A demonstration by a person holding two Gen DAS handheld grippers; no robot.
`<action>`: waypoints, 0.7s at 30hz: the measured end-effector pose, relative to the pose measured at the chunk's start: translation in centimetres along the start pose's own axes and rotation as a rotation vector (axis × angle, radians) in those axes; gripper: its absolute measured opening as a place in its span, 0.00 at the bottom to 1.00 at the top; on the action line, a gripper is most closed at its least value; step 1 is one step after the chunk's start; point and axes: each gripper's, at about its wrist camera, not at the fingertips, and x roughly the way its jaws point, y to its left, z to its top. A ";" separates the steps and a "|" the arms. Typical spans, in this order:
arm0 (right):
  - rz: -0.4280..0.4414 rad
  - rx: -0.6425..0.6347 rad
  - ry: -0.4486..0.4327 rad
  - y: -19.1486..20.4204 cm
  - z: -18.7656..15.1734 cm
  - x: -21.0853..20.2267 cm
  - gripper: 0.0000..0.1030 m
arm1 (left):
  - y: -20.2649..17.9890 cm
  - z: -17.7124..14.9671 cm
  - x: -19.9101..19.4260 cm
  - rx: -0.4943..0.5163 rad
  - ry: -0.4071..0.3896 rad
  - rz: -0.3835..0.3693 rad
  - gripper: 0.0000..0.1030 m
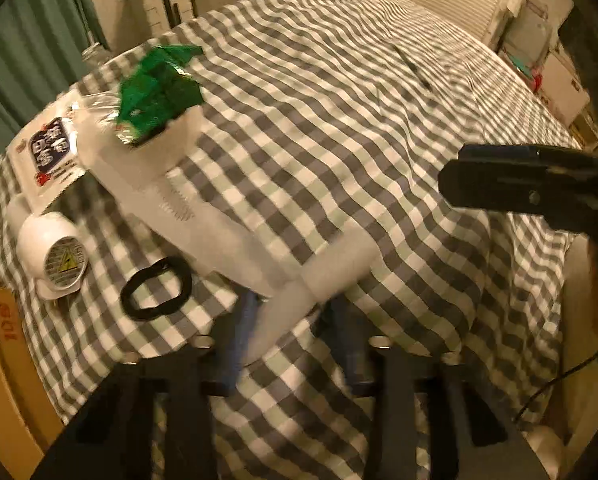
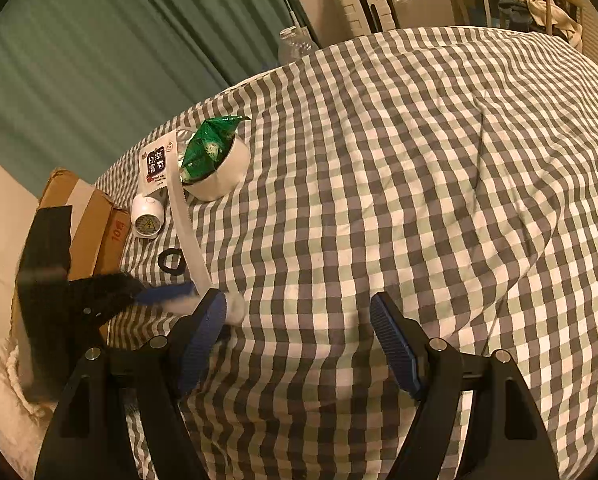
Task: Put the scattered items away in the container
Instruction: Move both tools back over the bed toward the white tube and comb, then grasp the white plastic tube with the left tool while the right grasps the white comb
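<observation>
Left wrist view shows our left claw (image 1: pixel 287 344) closed narrow on the toe end of a long white sock (image 1: pixel 227 236), which trails away from the claw across the checked bed cover (image 1: pixel 359 120) to a round white container (image 2: pixel 223 176) well beyond. Just to the claw's left lie a black hair tie (image 1: pixel 157 290) and, a little farther, a small white plug-in device (image 1: pixel 53 256); a printed packet (image 1: pixel 49 156) and a green wrapper (image 1: pixel 159 84) sit at the container. Right wrist view shows our right claw (image 2: pixel 299 344) standing wide and empty over bare cover. We judge the sock should be lifted clear before carrying, so its tail does not drag the hair tie or tip the container, then lowered and gathered in.
</observation>
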 end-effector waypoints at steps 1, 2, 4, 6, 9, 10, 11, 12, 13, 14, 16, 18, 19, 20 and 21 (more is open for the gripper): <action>0.002 -0.002 0.000 0.0 0.0 0.0 0.72 | 0.0 -0.2 -0.2 0.001 0.002 0.014 0.16; 0.004 -0.001 0.000 -0.1 0.1 0.1 0.72 | 0.2 -0.6 -0.5 -0.009 0.001 0.013 0.15; 0.009 0.007 0.002 -0.2 0.2 0.2 0.72 | 0.9 -1.0 -0.9 -0.068 -0.001 -0.014 0.11; 0.016 0.016 0.006 -0.3 0.2 0.3 0.72 | 1.4 -1.3 -1.5 -0.135 -0.004 -0.028 0.11; 0.010 0.000 0.002 0.0 0.1 0.2 0.72 | 1.6 -2.3 -2.1 -0.187 0.015 0.010 0.11; 0.005 -0.006 0.000 0.1 0.1 0.2 0.72 | 1.6 -2.3 -2.4 -0.214 0.010 0.024 0.11; 0.002 -0.011 -0.001 0.2 0.2 0.2 0.72 | 1.8 -2.5 -2.8 -0.237 0.003 0.036 0.11; 0.003 -0.016 -0.002 0.3 0.3 0.3 0.72 | 1.9 -2.7 -3.1 -0.255 -0.009 0.059 0.11; 0.002 -0.024 -0.005 0.6 0.2 0.3 0.72 | 2.3 -2.7 -3.5 -0.264 -0.025 0.093 0.11; -0.003 -0.034 -0.008 0.8 0.3 0.3 0.72 | 2.6 -2.7 -3.7 -0.267 -0.036 0.109 0.11; -0.013 -0.069 -0.016 1.5 0.1 0.5 0.72 | 3.9 -2.5 -3.3 -0.294 -0.039 0.109 0.12; -0.019 -0.115 -0.024 2.7 0.0 0.9 0.72 | 5.3 -2.2 -2.7 -0.335 -0.050 0.112 0.14; -0.018 -0.141 -0.028 3.2 0.0 1.0 0.72 | 5.6 -2.0 -1.8 -0.361 -0.046 0.122 0.14; -0.021 -0.169 -0.034 3.9 -0.1 1.1 0.72 | 5.8 -1.9 -1.1 -0.375 -0.034 0.125 0.14; -0.027 -0.202 -0.040 4.5 -0.2 1.3 0.72 | 5.8 -1.7 -0.5 -0.385 -0.027 0.121 0.14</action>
